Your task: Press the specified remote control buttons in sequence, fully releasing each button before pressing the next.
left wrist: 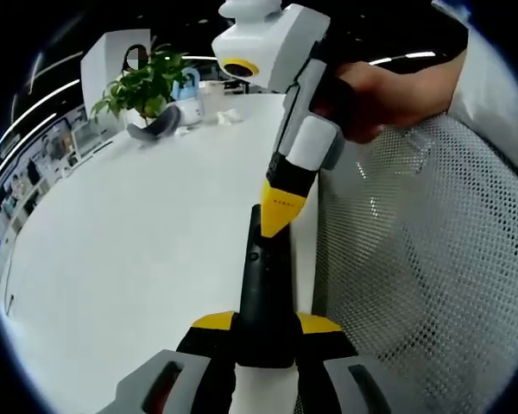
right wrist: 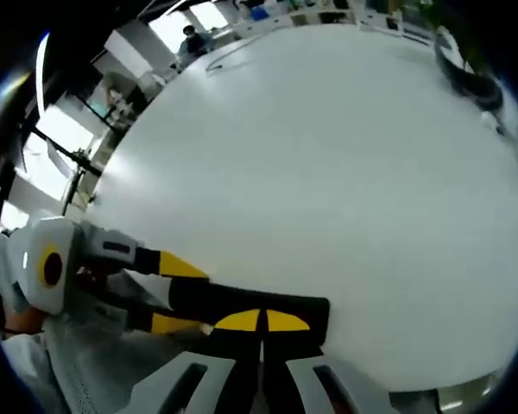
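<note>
Left claw grips remote; right claw hides its buttons

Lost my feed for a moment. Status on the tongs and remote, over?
Left tongs shut on remote. Right tongs shut, tip down on the remote's face. Table bare around it, plant far off.

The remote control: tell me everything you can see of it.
The remote control is a slim black bar, plastic by its look, with small buttons on its top face. It lies lengthwise over the white table near its edge. The left gripper clamps its near end between yellow-tipped jaws, while the right gripper, closed to a point, presses down on its far end.
</note>
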